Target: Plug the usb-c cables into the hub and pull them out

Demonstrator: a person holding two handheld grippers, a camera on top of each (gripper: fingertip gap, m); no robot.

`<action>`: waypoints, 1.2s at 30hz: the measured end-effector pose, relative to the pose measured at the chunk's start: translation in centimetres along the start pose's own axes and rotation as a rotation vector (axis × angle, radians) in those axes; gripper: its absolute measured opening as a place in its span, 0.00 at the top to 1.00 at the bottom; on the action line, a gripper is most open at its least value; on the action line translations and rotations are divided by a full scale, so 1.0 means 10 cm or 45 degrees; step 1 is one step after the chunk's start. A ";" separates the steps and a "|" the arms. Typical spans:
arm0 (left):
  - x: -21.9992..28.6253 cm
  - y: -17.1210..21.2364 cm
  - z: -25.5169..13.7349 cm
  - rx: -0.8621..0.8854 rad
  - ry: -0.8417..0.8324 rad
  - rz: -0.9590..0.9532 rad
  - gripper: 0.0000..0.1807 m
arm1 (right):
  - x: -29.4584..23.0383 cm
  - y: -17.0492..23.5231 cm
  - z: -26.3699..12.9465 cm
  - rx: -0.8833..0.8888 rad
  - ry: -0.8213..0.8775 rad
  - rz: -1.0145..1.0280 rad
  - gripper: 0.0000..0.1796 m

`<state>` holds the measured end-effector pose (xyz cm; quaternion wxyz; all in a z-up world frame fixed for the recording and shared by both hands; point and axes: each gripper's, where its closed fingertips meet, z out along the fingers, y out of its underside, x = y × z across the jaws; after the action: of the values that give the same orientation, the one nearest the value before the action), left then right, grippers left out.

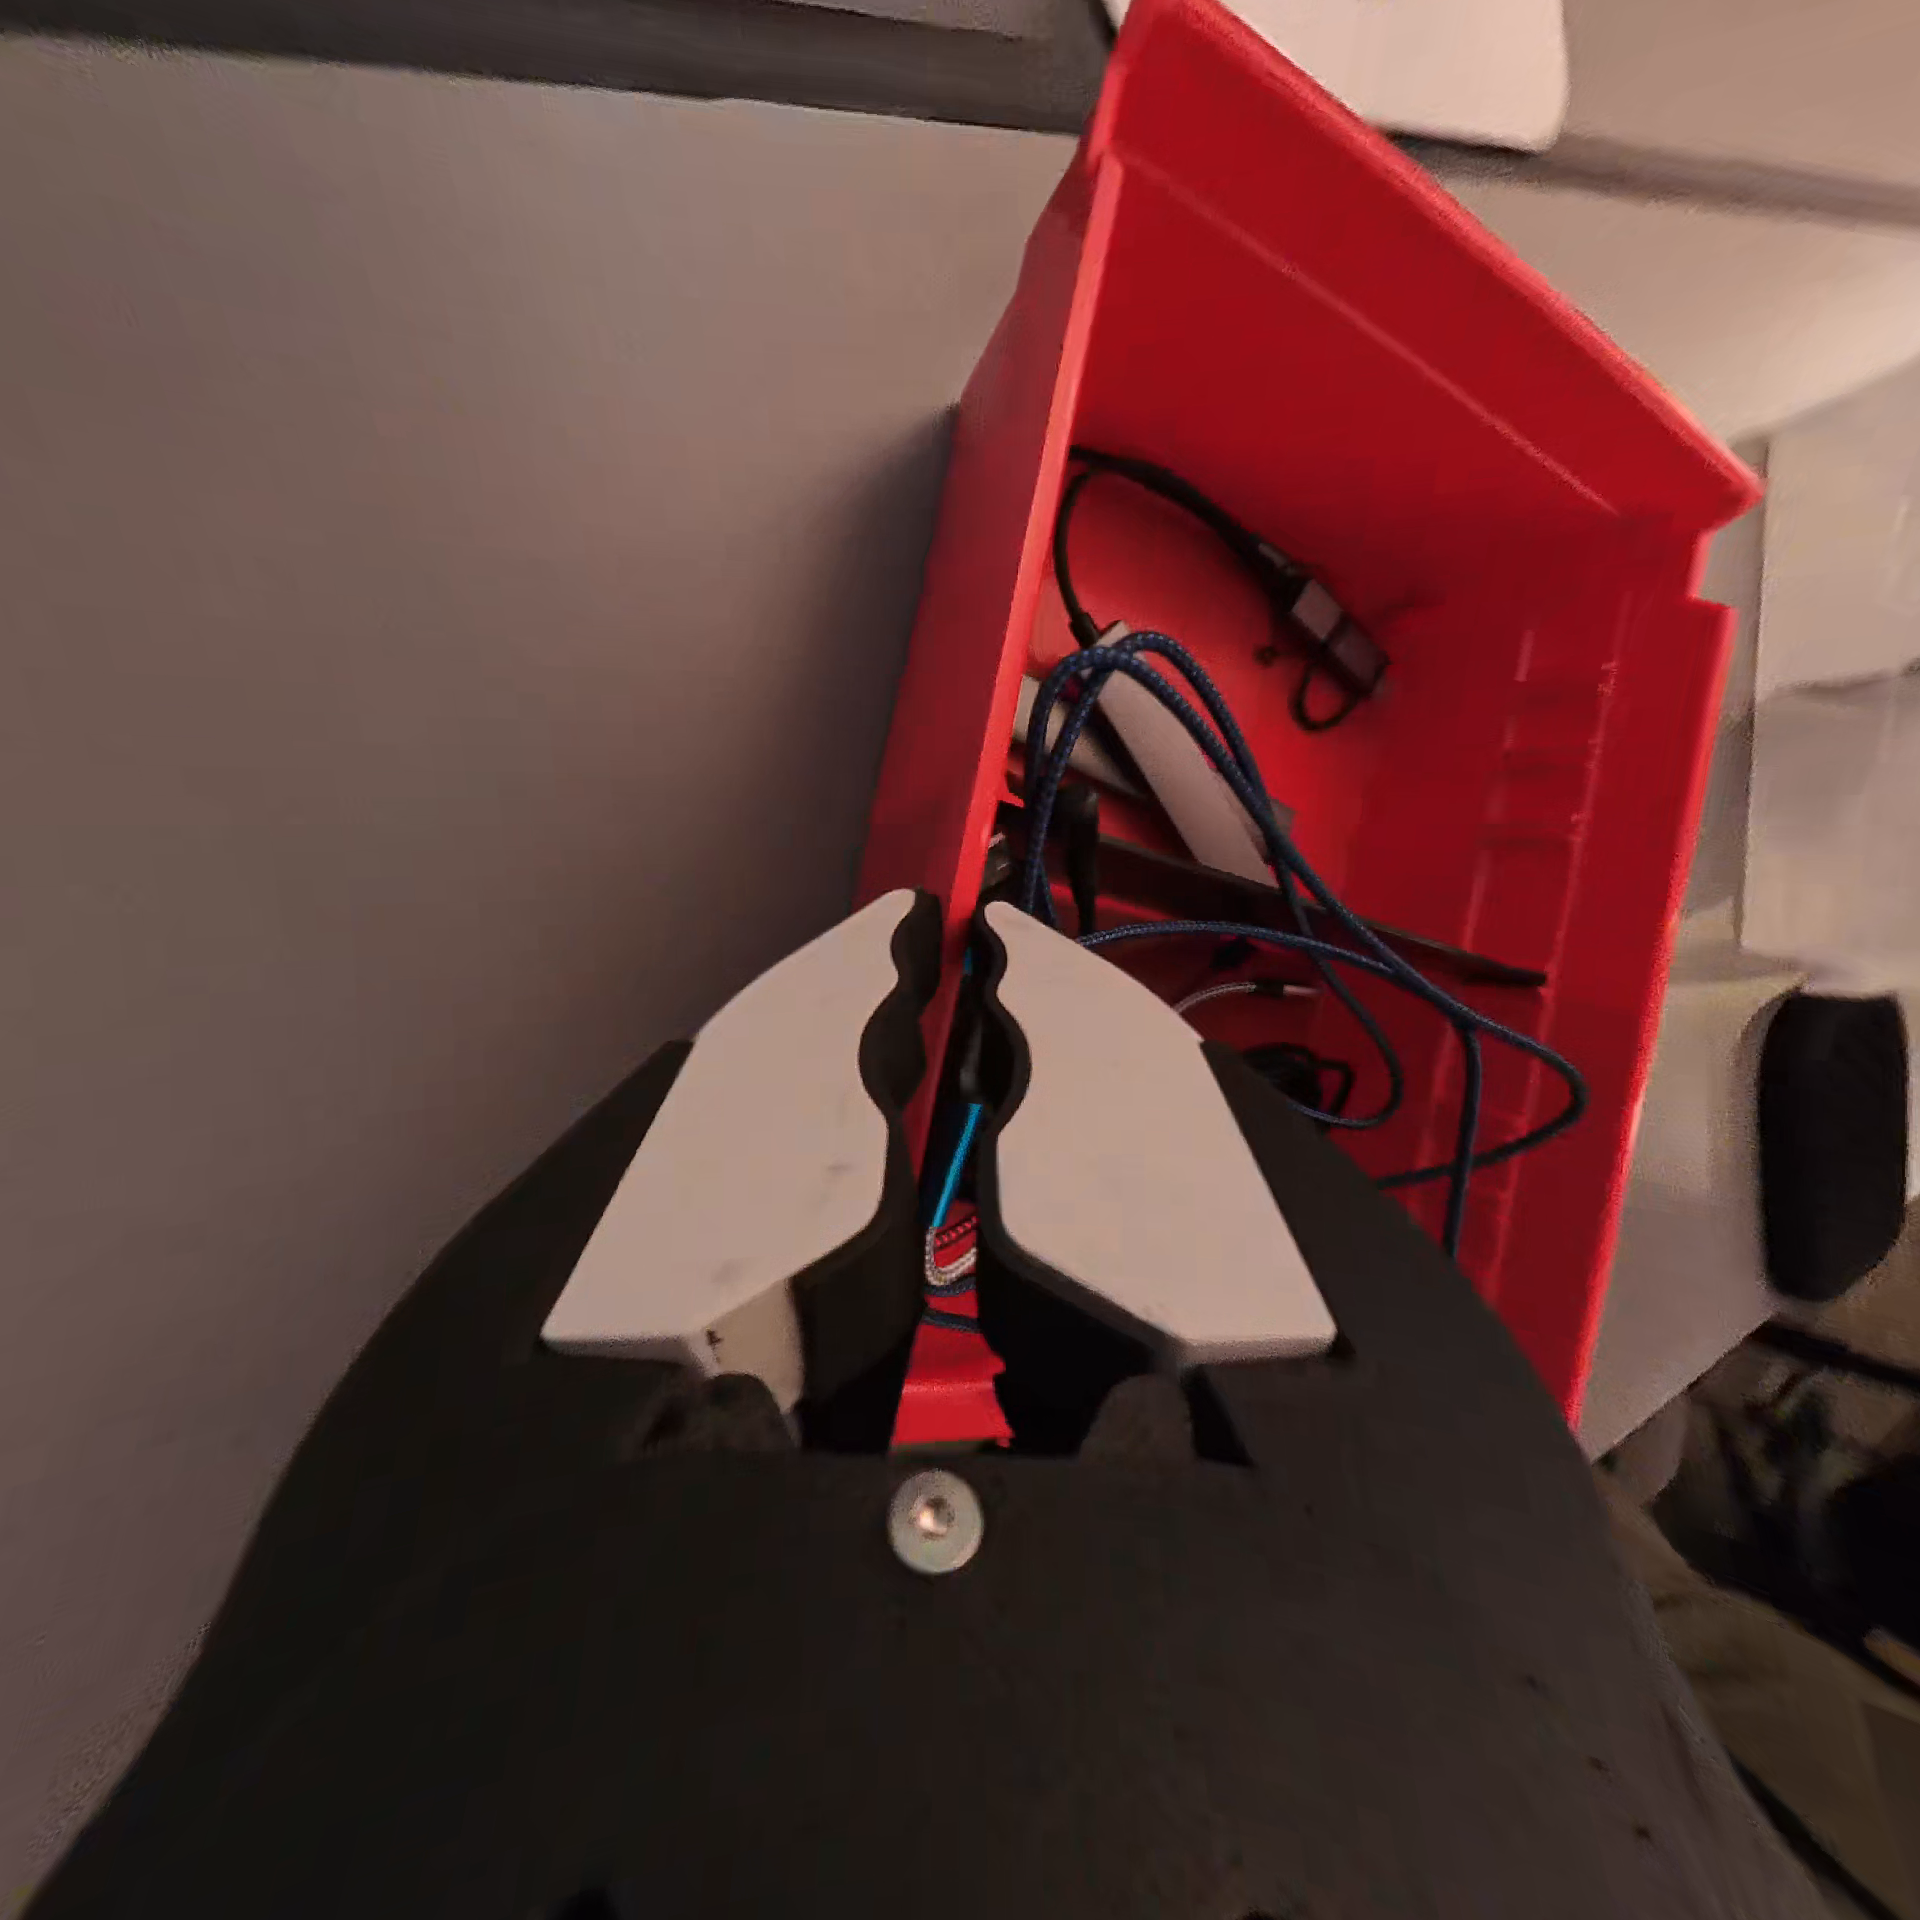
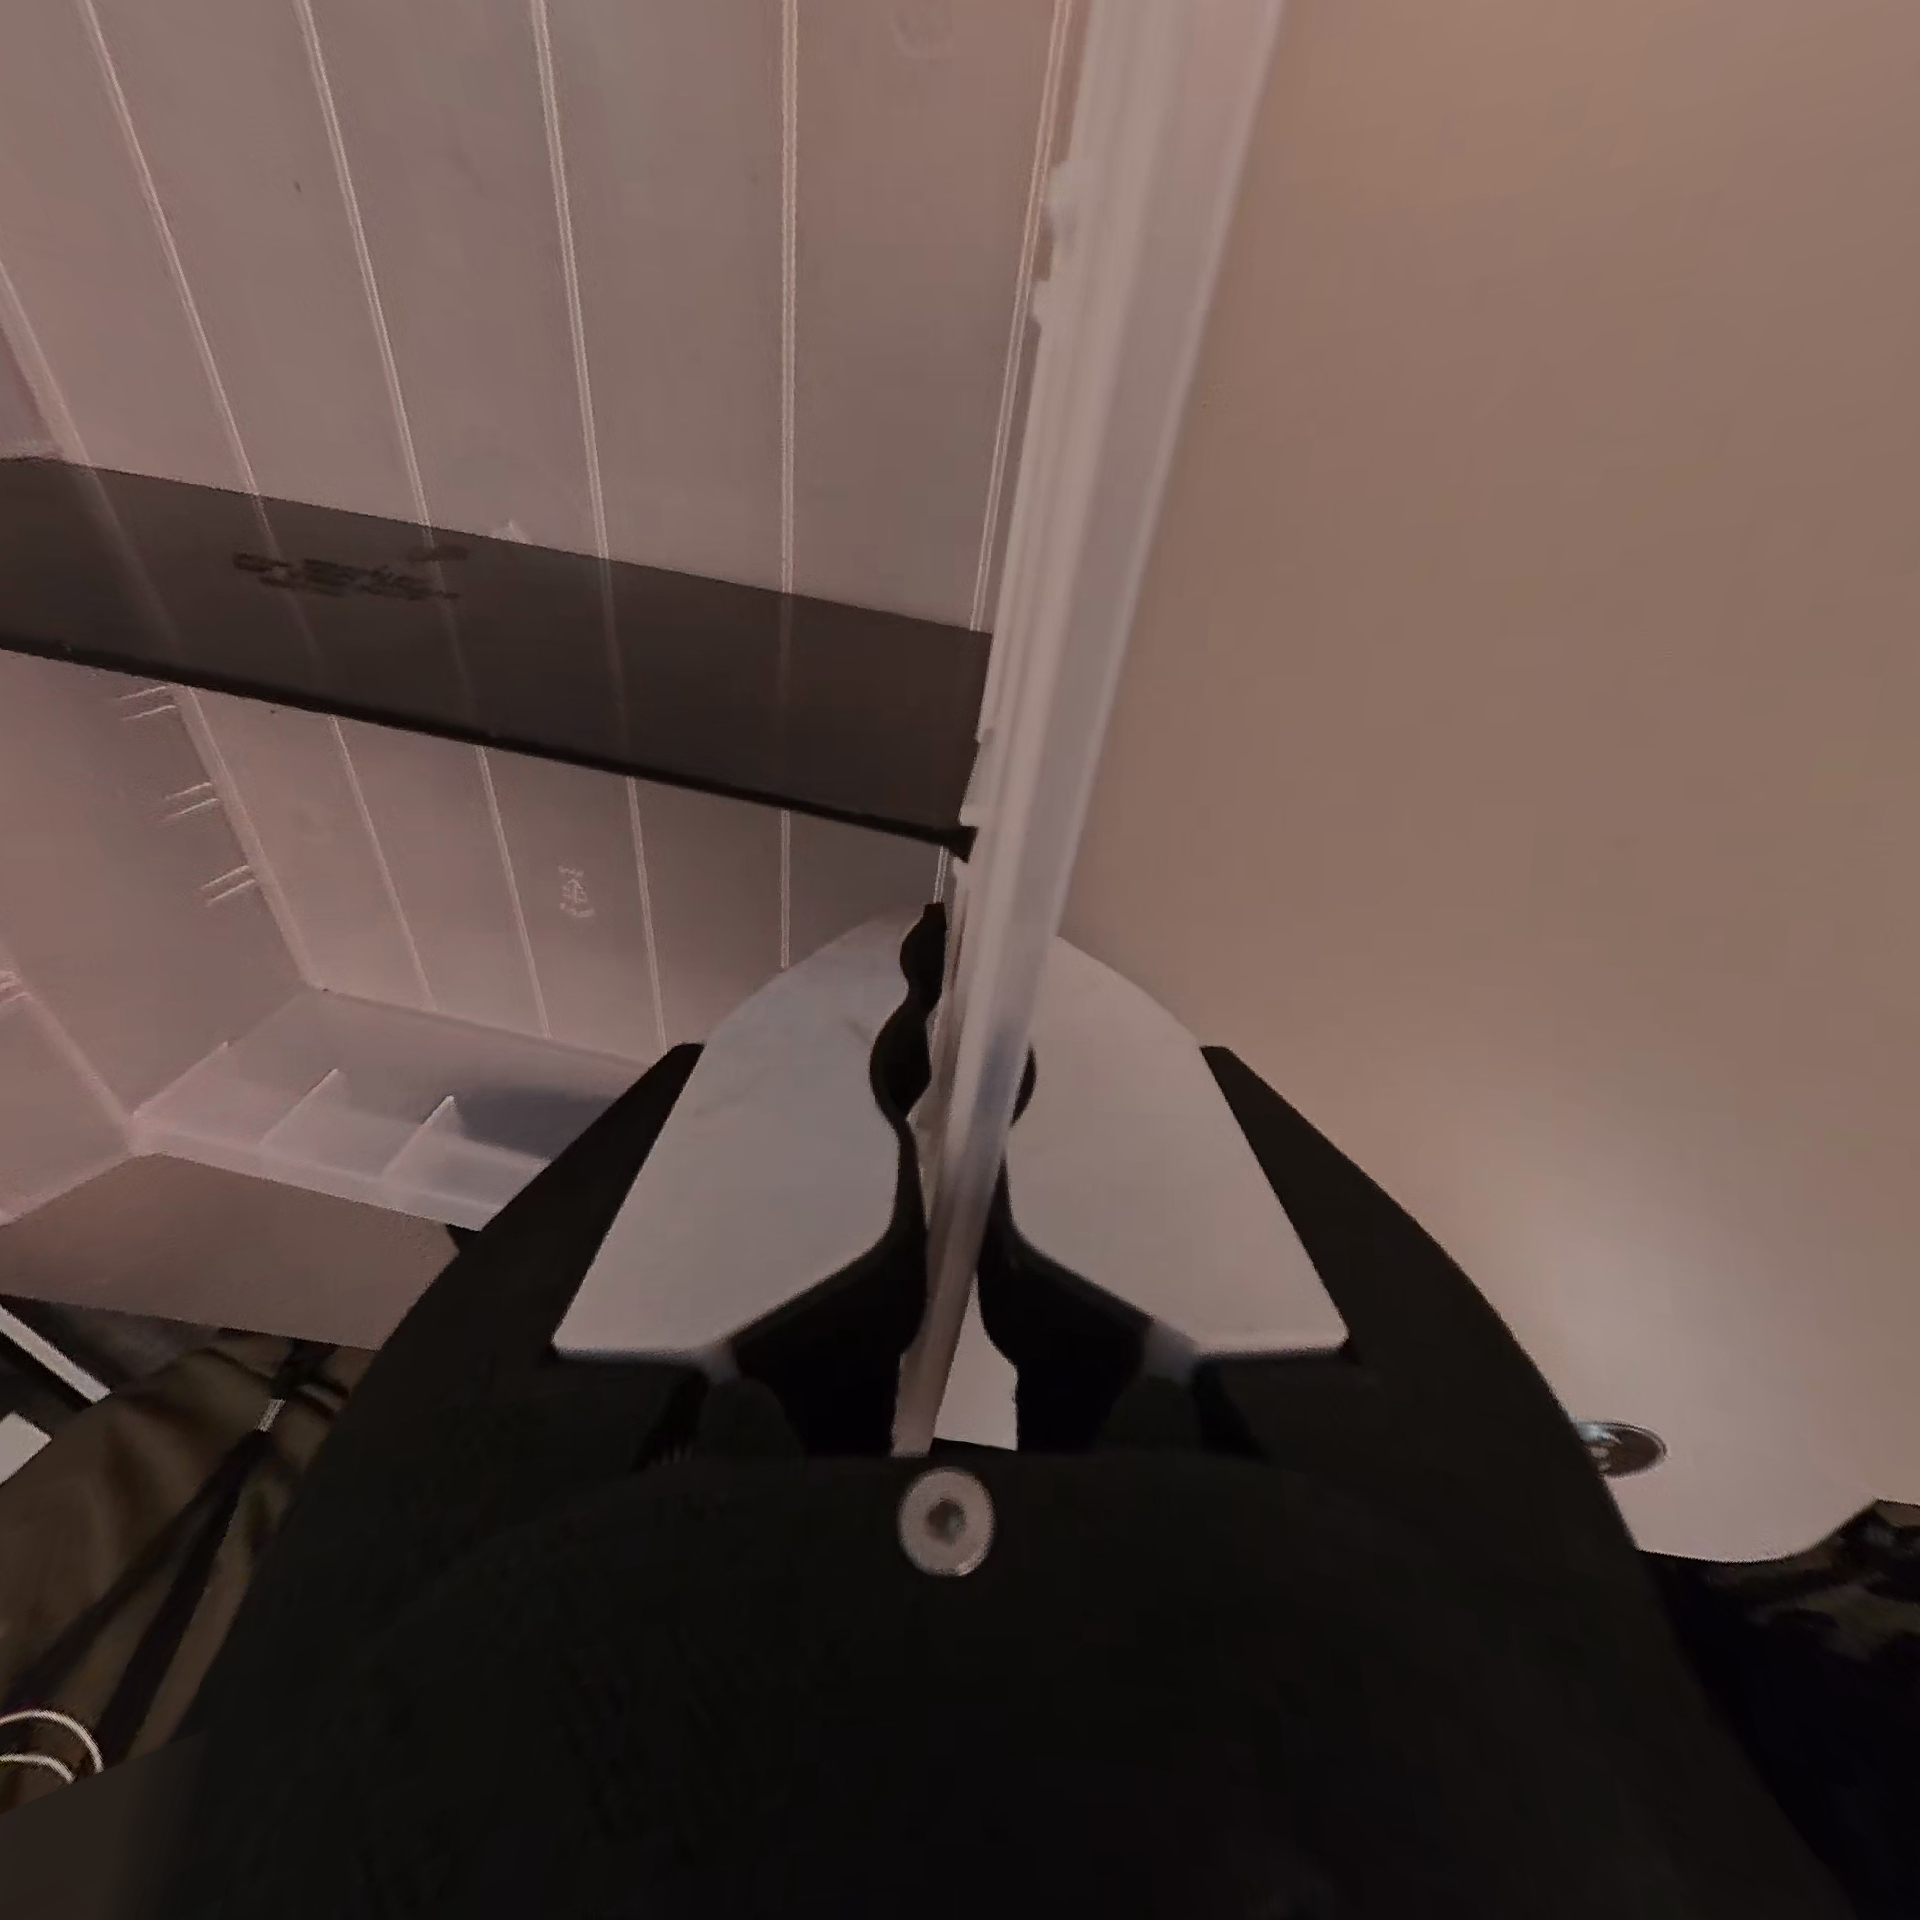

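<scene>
Gripping the near wall of a red plastic bin (image 1: 1299, 343), the left tool (image 1: 961, 935) is standing with its pale fingers (image 1: 790, 1143) drawn close together over the bin's rim. Something dark and a bright blue strand (image 1: 961, 1138) are also sitting in the narrow gap, and I cannot tell whether they are pinched too or merely lying behind. The hold is probably tilting or carrying the bin, since its open mouth is facing the camera rather than upward. Inside it, a navy braided cable (image 1: 1247, 790) is looping loosely over a grey slab that is likely the hub (image 1: 1174, 758). Farther in, a black cable with a metal connector block (image 1: 1320, 613) is lying against the red floor. Nothing in there appears plugged in, so the plugging is, in my judgement, not yet begun. Beyond the bin, the pale surface (image 1: 416, 520) is spreading to the left.

In the right wrist view, the right tool (image 2: 961, 935) is clenching the thin edge of a clear plastic organiser tray (image 2: 520, 312), the rim running between its fingers and away from the camera. That grip is probably lifting the tray aside, or steadying it. A dark strip (image 2: 520, 665) is showing through the tray's ribbed base, and small moulded marks are sitting on the plastic, too faint to make out. To the right, the beige surface (image 2: 1558, 623) is lying bare.
</scene>
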<state>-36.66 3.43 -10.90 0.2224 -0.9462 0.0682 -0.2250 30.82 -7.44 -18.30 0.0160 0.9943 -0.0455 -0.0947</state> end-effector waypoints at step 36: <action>-0.59 0.21 -0.43 0.176 -0.041 -0.312 0.98 | 0.20 -0.02 -0.02 -0.029 0.032 0.050 0.98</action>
<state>-43.90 1.23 -10.69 0.2591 -0.9332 -0.0671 -0.2396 32.83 -7.46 -18.51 0.0297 0.9941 -0.0636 -0.0826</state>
